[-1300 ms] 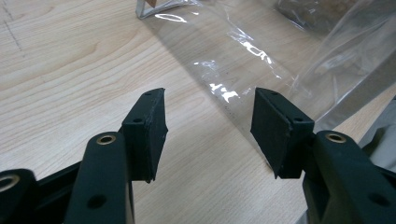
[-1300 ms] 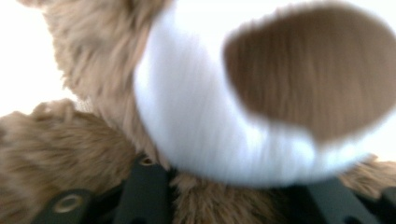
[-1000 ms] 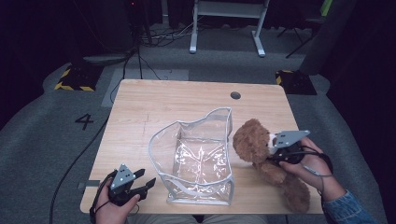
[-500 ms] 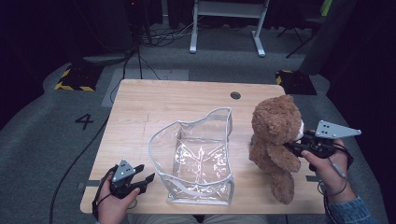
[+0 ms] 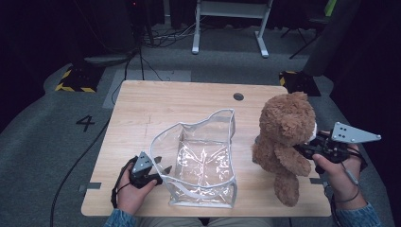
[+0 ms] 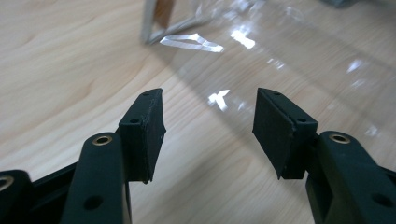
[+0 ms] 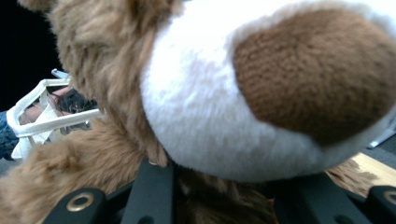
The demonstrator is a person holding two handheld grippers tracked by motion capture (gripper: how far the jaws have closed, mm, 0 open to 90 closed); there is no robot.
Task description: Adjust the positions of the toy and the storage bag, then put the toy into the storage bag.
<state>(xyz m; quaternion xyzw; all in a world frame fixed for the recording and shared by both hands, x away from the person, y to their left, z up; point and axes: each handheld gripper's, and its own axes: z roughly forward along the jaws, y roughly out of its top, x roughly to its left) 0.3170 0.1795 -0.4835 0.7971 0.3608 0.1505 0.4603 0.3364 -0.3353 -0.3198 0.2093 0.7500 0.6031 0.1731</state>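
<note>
The right gripper (image 5: pixel 302 147) is clamping a brown teddy bear (image 5: pixel 283 137) at the neck, holding it upright at the right of the high view, beside a clear plastic bag (image 5: pixel 201 158) at lower center. The left gripper (image 5: pixel 158 171), jaws parted and holding nothing, is hovering against the bag's lower-left side.

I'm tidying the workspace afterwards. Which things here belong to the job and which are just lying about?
In the job:
- brown plush teddy bear, clamped in the right tool
- clear plastic open-topped bag, with the open left tool at its side

Lying about:
- white metal stand on the floor
- black cables beside it
</note>
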